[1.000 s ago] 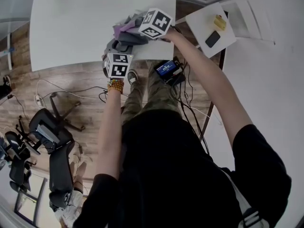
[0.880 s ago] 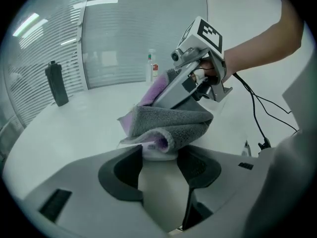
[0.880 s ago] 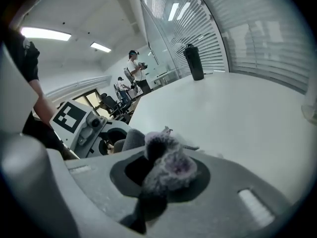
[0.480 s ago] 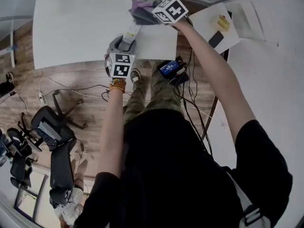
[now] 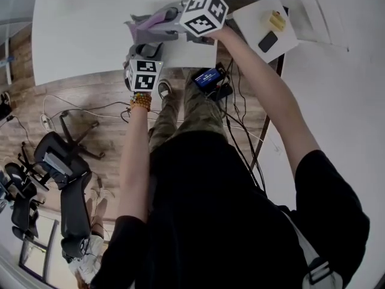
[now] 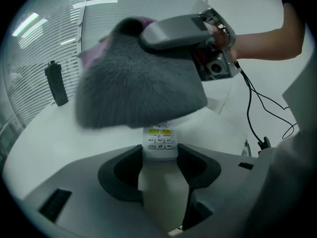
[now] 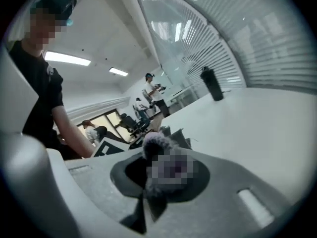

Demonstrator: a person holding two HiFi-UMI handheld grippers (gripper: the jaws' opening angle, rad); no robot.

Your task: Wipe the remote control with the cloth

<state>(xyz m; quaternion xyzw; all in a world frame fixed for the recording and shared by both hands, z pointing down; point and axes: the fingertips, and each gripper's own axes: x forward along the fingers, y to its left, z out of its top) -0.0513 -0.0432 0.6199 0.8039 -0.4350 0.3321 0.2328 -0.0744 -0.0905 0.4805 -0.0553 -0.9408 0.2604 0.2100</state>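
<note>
My left gripper (image 6: pixel 159 156) is shut on the near end of a white remote control (image 6: pixel 159 142), whose button end points away over the white table (image 6: pixel 44 143). A fluffy grey cloth (image 6: pixel 141 90) with a purple side hangs just above the remote's far half and hides it. My right gripper (image 6: pixel 148 37) is shut on that cloth from the right, and the cloth's fuzzy edge (image 7: pixel 157 144) bunches between its jaws. In the head view the cloth (image 5: pixel 150 23) lies beyond the left gripper's marker cube (image 5: pixel 144 75), and the right gripper's cube (image 5: pixel 203 12) sits to its right.
A black bottle (image 6: pixel 56 83) stands at the far left of the table. A small white side table (image 5: pixel 252 23) to the right carries a black phone (image 5: pixel 267 41) and a yellow item (image 5: pixel 277 21). Cables and office chairs (image 5: pixel 60 161) are on the wooden floor. People stand in the background.
The right gripper carried the cloth off the remote toward the far right, then brought it back left and higher over the remote. The left gripper kept still.
</note>
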